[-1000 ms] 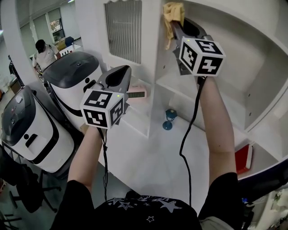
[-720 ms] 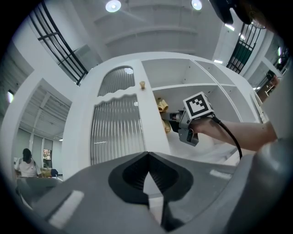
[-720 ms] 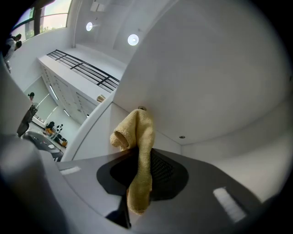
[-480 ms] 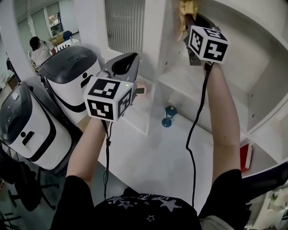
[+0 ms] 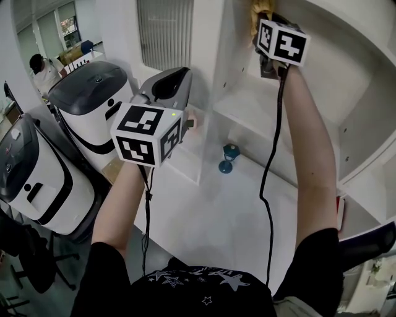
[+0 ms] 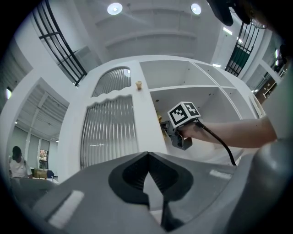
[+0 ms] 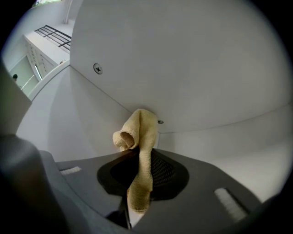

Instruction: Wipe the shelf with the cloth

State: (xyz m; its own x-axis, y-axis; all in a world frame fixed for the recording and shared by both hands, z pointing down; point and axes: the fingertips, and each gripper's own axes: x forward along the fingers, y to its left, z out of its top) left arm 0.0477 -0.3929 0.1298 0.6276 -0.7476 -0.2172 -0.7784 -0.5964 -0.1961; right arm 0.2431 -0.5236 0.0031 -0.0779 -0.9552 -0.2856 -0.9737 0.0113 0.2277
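A yellow cloth (image 7: 138, 137) hangs pinched between the jaws of my right gripper (image 7: 137, 157), which is shut on it. That gripper (image 5: 267, 28) is raised high into an upper compartment of the white shelf unit (image 5: 247, 114), and the cloth (image 5: 259, 8) is just visible at the top edge of the head view. The cloth's bunched end sits close to the compartment's back corner (image 7: 159, 122); I cannot tell whether it touches. My left gripper (image 5: 171, 88) is shut and empty, held in the air left of the shelf. From it I see the right gripper (image 6: 182, 125) inside the shelf.
A blue goblet-like object (image 5: 227, 158) stands on the low white surface. A red book (image 5: 341, 209) lies at the right. Two white and black machines (image 5: 93, 102) (image 5: 31, 176) stand at the left, with a person (image 5: 42, 67) behind. A ribbed panel (image 5: 164, 31) flanks the shelf.
My right gripper has gone up and deeper into the upper compartment with the cloth. The left gripper has risen a little and shifted right.
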